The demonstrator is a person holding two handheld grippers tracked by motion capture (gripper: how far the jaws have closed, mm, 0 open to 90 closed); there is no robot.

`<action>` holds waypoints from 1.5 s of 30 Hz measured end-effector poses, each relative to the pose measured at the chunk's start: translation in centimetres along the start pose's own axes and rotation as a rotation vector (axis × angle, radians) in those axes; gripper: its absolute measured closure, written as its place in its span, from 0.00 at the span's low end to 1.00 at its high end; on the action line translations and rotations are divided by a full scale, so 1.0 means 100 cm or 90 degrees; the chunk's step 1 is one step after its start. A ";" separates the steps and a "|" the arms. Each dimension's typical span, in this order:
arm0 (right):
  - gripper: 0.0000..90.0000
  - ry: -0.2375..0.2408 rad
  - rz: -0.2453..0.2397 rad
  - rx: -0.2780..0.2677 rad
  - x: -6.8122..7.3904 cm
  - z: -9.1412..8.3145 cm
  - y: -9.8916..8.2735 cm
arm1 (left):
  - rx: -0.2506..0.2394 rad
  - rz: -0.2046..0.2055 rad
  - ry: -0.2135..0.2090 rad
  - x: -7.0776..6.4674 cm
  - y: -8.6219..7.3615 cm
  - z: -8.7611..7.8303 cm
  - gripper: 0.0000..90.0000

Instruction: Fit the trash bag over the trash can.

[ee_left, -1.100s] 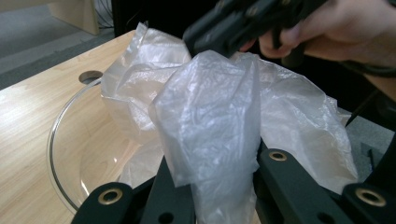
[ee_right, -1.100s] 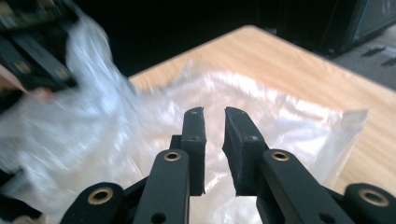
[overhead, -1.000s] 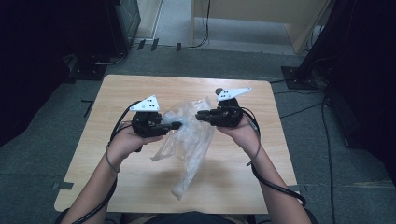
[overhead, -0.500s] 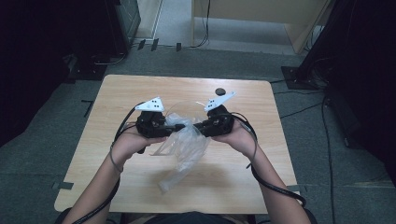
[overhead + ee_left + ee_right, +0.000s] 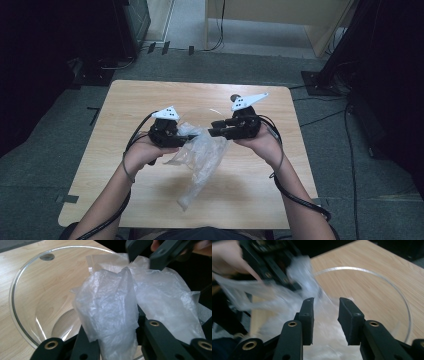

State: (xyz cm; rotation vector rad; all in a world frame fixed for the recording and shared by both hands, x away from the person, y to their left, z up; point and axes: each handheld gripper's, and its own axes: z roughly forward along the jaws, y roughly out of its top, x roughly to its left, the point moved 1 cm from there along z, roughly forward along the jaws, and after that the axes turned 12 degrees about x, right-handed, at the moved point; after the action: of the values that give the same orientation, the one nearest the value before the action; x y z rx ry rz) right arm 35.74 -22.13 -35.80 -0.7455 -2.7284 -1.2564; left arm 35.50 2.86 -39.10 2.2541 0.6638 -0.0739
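While the clear plastic bag [image 5: 200, 157] hangs between our two tools, just on the near side of the glass bowl [image 5: 197, 112], we judge the step in hand to be letting the bag down into or against that bowl. Our left gripper [image 5: 113, 340] has the bag's bunched film standing between its jaws; those jaws have just been opening, and in the left gripper view the film still fills the gap, so we cannot say for sure that the pads still press on it. Our right gripper [image 5: 325, 322] shows a plain gap between its jaws in the right gripper view, and they too have just been opening; the crumpled film lies beyond and below them, blurred, with nothing pinched that we can make out. In the high view the bag's long tail trails away from the bowl toward our side of the wooden table [image 5: 125, 100], while its upper part sits beside the bowl's rim, between the two tools.

To do this well, we should free the film fully before drawing either hand back, since thin plastic clings to pads and would drag the bag off the bowl. We would keep both tools low over the rim and gather the loose tail toward the bowl.
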 end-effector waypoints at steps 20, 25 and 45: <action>0.86 0.057 0.004 0.064 0.005 0.022 -0.003 | -0.028 0.005 0.001 0.005 -0.003 -0.007 0.63; 0.93 0.043 0.056 0.045 -0.005 0.016 -0.006 | -0.052 0.015 0.004 0.006 -0.001 -0.016 0.52; 0.48 -0.031 0.115 -0.030 -0.021 0.017 -0.010 | -0.111 0.050 0.052 0.000 0.005 -0.048 0.43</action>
State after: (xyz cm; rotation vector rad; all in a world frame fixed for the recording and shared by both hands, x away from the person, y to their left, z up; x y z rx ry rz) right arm 37.42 -22.26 -38.16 -1.0140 -2.6059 -1.2823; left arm 35.00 5.95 -35.41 2.1205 0.5997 0.1115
